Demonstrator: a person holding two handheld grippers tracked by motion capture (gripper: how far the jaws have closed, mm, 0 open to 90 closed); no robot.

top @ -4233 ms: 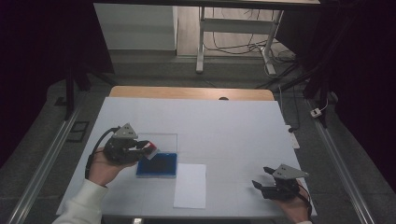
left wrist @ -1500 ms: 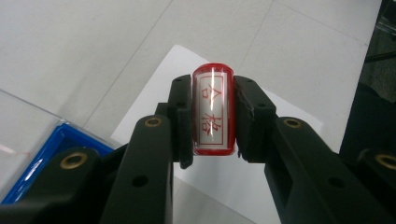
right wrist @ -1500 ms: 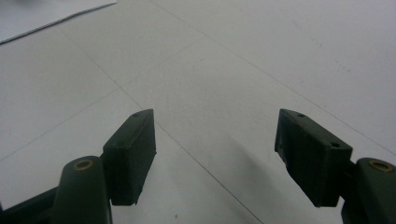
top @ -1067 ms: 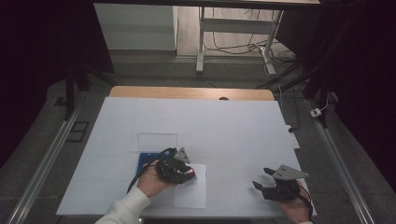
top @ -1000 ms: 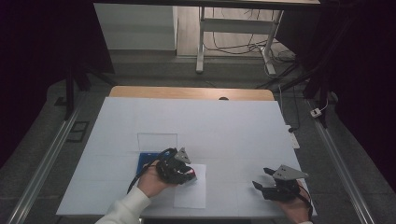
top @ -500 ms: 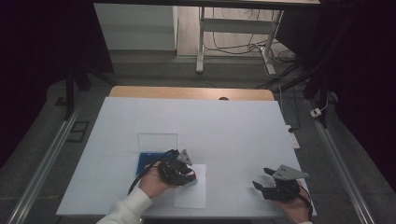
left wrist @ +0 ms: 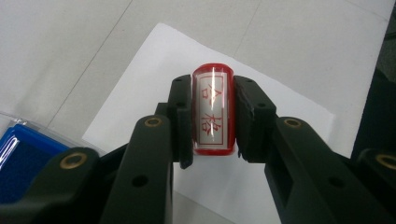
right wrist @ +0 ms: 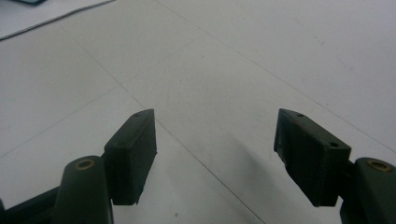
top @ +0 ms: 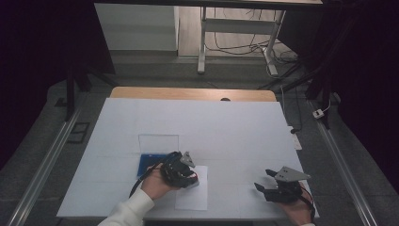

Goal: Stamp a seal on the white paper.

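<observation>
Red stamp labelled 合格 in red characters, pinched by left gripper above white paper sheet, beside blue ink pad. Right gripper spread, holding nothing.

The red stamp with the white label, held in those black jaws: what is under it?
Under the red stamp with the white label, clamped in the left gripper, lies a white sheet of paper on the white table. The stamp covers its own underside and the paper beneath.
</observation>
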